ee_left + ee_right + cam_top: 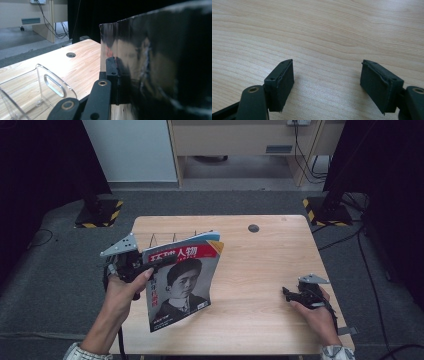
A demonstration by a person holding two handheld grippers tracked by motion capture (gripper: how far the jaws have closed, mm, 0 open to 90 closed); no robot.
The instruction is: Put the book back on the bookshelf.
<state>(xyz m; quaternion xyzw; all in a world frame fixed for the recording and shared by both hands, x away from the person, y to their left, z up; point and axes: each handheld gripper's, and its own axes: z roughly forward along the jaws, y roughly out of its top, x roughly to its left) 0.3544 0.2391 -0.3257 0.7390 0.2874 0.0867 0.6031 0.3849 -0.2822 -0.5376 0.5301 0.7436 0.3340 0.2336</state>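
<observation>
Two tongs: my left tongs point(144, 268) pinch a magazine point(182, 282) edge aloft; right tongs point(327, 83) gape empty. Pages may slip.

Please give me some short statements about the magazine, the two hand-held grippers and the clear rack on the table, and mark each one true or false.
1. The left hand-held gripper grips the magazine at its edge. True.
2. The magazine lies flat on the table. False: it is held up, off the tabletop.
3. The right hand-held gripper is open, with nothing between its jaws. True.
4. The right hand-held gripper also grips the magazine. False: it sits apart, over bare wood near the table's right side.
5. A clear rack stands on the table beside the magazine. True.
</observation>
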